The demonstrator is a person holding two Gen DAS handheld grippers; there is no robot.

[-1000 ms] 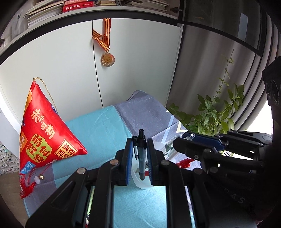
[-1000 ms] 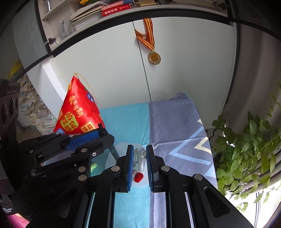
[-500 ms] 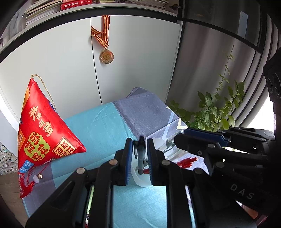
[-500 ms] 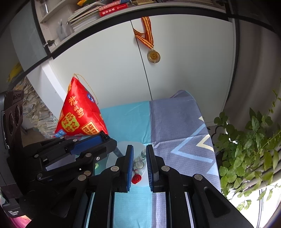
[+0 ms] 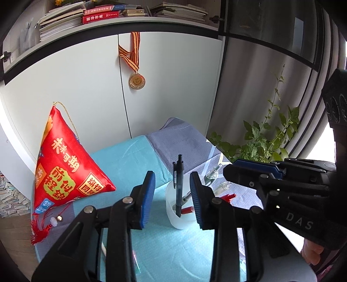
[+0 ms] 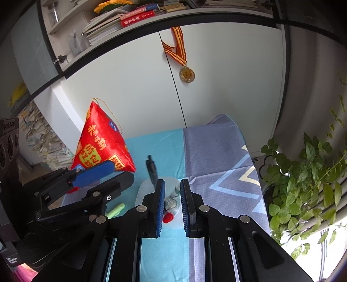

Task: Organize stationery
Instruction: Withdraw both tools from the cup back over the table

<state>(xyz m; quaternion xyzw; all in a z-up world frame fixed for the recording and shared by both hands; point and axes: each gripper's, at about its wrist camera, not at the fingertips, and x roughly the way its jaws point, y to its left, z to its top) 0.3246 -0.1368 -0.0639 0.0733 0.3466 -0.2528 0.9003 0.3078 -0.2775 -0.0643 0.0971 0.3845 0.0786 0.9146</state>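
Left gripper [image 5: 172, 198], nearest the left wrist camera: its 2 blue-padded fingers [image 5: 147, 199] have just been opening and now stand apart, with a dark pen [image 5: 179, 188] between them but free of both pads. The pen stands almost upright, tip down, in a white cup [image 5: 179, 219] on the worktop [image 5: 171, 249], which is draped in a teal and grey-blue cloth; a red-capped pen [image 5: 187, 210] and a silver-tipped one lie slanted in the same cup. Right gripper [image 6: 172, 205], seen from its own camera: fingers [image 6: 159, 206] narrowly parted over the cup's rim at 12 o'clock, pressing on nothing visible; clear pen ends and a red cap [image 6: 168, 217] show in the gap. A green highlighter [image 6: 116, 210] lies on the cloth at 9 o'clock of the cup. Farther off, at 10 o'clock, a red pyramid-shaped cushion [image 5: 65, 171] with gold lettering rests on the cloth. Potted green plant [image 6: 308, 173] at 3 o'clock. Beyond, at 12 o'clock, a gold medal [image 5: 137, 81] on a striped ribbon hangs on white cabinet doors [image 5: 76, 97], with stacked books [image 5: 99, 15] on the shelf above.
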